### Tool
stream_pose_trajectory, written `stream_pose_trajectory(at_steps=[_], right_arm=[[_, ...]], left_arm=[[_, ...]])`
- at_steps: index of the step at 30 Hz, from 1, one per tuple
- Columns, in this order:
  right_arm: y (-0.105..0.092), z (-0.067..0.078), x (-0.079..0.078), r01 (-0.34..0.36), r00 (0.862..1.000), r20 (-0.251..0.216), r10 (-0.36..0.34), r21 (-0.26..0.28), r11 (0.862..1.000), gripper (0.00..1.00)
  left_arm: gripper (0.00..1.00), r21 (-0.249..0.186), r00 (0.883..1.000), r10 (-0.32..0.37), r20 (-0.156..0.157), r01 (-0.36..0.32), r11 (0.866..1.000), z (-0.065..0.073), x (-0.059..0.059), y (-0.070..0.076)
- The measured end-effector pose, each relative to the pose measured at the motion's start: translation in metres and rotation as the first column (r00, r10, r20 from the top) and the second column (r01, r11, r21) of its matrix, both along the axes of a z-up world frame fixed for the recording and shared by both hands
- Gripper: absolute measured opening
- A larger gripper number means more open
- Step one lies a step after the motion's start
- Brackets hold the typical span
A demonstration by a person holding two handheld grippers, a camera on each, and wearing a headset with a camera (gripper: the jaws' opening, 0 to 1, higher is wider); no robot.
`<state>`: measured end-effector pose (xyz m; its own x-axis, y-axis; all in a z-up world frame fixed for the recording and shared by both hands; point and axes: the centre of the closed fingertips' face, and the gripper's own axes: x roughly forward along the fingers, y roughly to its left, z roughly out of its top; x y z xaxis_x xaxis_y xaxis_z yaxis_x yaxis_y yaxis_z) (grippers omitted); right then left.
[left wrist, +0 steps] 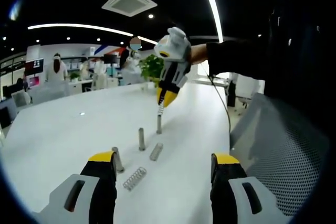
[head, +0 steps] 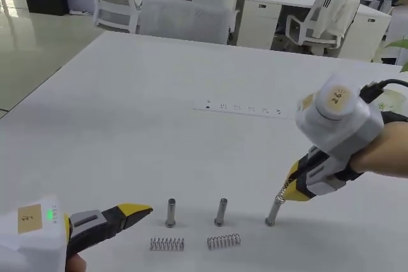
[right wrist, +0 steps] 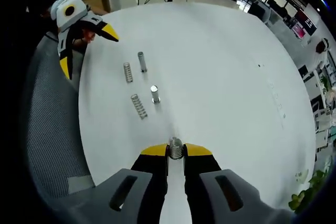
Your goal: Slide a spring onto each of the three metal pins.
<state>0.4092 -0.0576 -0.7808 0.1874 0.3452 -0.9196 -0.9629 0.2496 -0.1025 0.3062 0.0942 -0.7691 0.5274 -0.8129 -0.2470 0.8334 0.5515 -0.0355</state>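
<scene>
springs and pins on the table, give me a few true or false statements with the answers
1. The left pin, middle pin and right pin all stand upright on the table. True.
2. All three springs lie flat on the table. False: two loose springs lie flat; the third spring is in the jaws of the right gripper.
3. The left gripper is shut on a pin. False: its jaws are open and hold nothing.
4. The third spring is held at the top of the right pin. True.

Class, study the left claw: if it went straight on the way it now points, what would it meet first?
Probably the nearest pin, standing just ahead of one open jaw of the left claw. A loose spring lies flat between the jaws and might be touched first; depth is unclear.
</scene>
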Motion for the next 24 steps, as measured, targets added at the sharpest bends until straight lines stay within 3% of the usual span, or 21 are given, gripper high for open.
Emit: stream_pose_trajectory(at_steps=[12, 24], right_arm=[[0.001, -0.013, 0.005, -0.011, 1.0, -0.024, 0.011, -0.026, 1.0, 0.08], [0.001, -0.037, 0.007, -0.022, 0.998, -0.06, 0.018, -0.054, 0.998, 0.08]], left_arm=[[0.68, 0.0, 1.0, 0.008, -0.004, -0.008, 1.0, -0.001, 0.001, 0.001], [0.68, 0.004, 1.0, 0.008, -0.008, -0.008, 1.0, -0.003, 0.001, 0.0]])
